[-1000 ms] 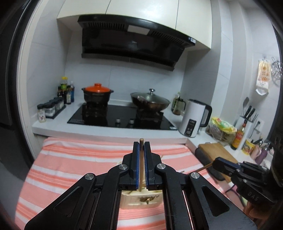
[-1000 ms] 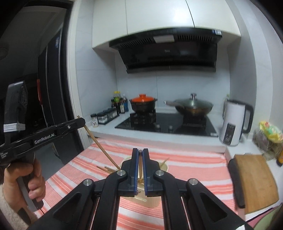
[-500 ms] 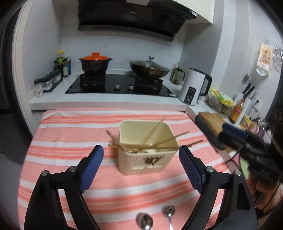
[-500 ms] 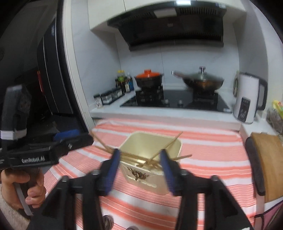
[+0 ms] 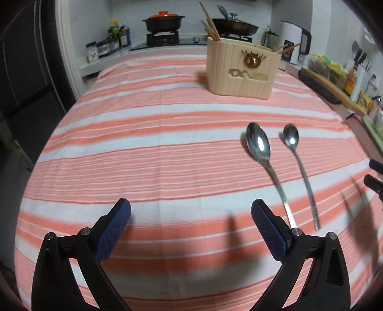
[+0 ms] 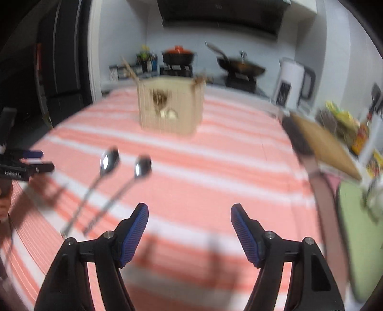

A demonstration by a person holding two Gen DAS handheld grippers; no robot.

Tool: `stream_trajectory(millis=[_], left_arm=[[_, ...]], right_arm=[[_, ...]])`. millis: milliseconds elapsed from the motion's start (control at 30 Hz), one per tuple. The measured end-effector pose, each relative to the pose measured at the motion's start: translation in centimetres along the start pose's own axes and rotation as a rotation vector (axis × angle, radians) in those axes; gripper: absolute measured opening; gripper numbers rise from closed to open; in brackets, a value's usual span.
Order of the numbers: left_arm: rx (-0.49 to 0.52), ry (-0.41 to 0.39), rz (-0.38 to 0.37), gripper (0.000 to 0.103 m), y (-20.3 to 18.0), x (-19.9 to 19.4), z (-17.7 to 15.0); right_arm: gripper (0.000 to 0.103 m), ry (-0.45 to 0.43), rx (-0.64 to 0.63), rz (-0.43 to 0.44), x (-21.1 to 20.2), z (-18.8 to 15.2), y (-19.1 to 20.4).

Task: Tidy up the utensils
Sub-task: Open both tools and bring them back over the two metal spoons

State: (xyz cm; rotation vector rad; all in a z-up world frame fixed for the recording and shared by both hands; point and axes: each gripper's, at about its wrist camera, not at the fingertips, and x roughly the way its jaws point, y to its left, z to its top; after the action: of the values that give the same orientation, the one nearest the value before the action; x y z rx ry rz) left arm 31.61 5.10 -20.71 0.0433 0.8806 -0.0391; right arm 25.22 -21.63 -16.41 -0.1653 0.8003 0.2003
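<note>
Two steel spoons lie side by side on the striped cloth: a large spoon (image 5: 259, 146) and a smaller spoon (image 5: 292, 140); they also show blurred in the right wrist view, large (image 6: 107, 162) and smaller (image 6: 141, 167). A cream utensil holder (image 5: 241, 69) with several wooden chopsticks (image 5: 209, 21) stands farther back, also in the right wrist view (image 6: 171, 108). My left gripper (image 5: 190, 210) is open and empty, low over the cloth left of the spoon handles. My right gripper (image 6: 189, 215) is open and empty, right of the spoons.
The table has an orange-and-white striped cloth (image 5: 143, 148). Behind it is a stove with an orange-lidded pot (image 5: 164, 20) and a wok (image 5: 234, 24), and a white kettle (image 5: 293, 41). A wooden cutting board (image 6: 325, 146) lies at the right edge.
Both grippers let go of chopsticks into the holder, opened, and dropped back toward the near side of the table. The spoons have come into full view.
</note>
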Motion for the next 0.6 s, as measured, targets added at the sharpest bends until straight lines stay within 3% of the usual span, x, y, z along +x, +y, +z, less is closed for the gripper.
stream_trajectory(millis=[67,267,333,467,600], left_arm=[[0.03,-0.007,0.04,0.101,-0.7,0.4,-0.6],[0.052,0.033,0.063,0.101,-1.3,2.0,-1.8],[0.054,0.042,0.057,0.103,-1.3,2.1,-1.9],[-0.022,0.071,-0.024,0.103,0.0,2.7,-1.8],[-0.02,0.068,-0.007,0.103,-0.3,2.7,-1.8]], right_arm=[[0.073,0.027,0.028,-0.009,0.0,-1.9,-0.4],[0.073,0.085,0.043,-0.03,1.7,-3.7,-0.5],[0.073,0.098,0.048,-0.032,2.1,-4.1,-0.5],[0.073,0.116,0.056,-0.038,2.3,-4.4,-0.5],[0.073,0.129,0.075,-0.022,2.6,-4.5,-0.8]])
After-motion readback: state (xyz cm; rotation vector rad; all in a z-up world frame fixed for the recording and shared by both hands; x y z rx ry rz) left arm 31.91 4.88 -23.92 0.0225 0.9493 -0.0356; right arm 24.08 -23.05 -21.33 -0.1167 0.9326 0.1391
